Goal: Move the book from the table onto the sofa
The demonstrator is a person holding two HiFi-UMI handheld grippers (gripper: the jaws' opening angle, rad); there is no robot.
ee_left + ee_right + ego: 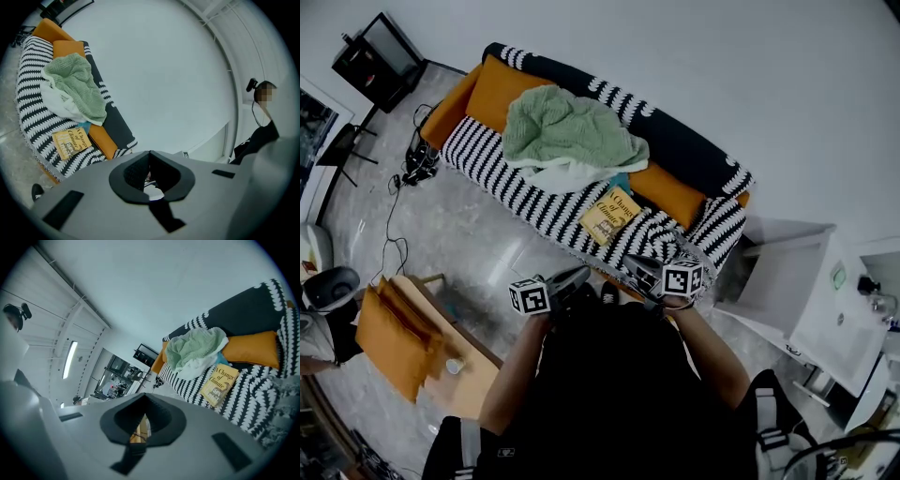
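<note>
**Left tool (150, 153) and right tool (143, 395) shut and empty; book (609, 214) on the sofa (511, 183)**

Both tools were fully closed. In the left gripper view the two dark jaws met at their tips with nothing caught between them. The right gripper view showed the same: jaws together and nothing gripped. From the head view, the person held the two tools close in front of the body. Their marker cubes faced up, and their tips angled in toward each other, near but apart, just short of the sofa's front edge.

Beyond the tips, the book lay flat and cover up on the black-and-white striped seat of the sofa. It sat toward the right end as the head view showed it, clear of both tools. A crumpled green blanket (570, 127) was heaped over a white cloth (572, 173) to the book's upper left. An orange cushion (673, 192) leaned against the dark backrest just beside the book's far corner. A second orange cushion (500, 89) stood at the sofa's other end.

Well apart from the sofa, at the lower left of the head view, the wooden bench (478, 380) carried orange pads (394, 342) and a small pale object too small to identify. A white cabinet (802, 291) stood to the right of the sofa. Cables (412, 164) trailed over the grey floor beyond its left end.
</note>
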